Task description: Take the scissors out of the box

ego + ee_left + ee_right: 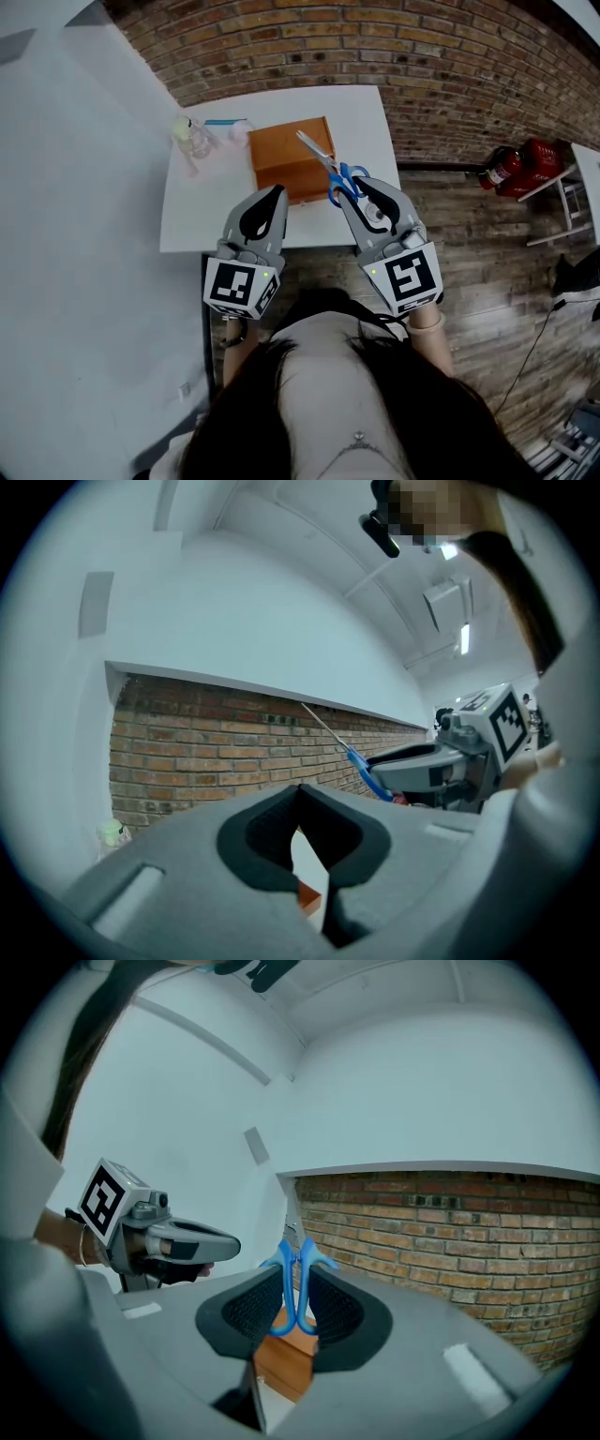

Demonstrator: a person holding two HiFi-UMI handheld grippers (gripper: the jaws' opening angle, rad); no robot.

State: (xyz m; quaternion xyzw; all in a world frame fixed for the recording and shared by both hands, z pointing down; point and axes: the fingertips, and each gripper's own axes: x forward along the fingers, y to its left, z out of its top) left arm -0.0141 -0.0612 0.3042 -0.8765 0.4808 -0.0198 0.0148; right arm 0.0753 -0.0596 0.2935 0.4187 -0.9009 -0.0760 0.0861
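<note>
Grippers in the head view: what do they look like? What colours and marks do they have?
Both the left gripper and the right gripper are grey shells with black padded jaws that taper to a point. Each carries a white cube printed with black square markers, and a small green light.

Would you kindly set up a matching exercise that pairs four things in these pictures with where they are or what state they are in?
Things:
1. scissors
2. brown box
3. left gripper
4. fire extinguisher

Place or state:
a. on the floor
b. gripped by the right gripper, above the box
c. standing on the white table
d. shut and empty

Pairs: 1-b, 2-c, 3-d, 4-a
</note>
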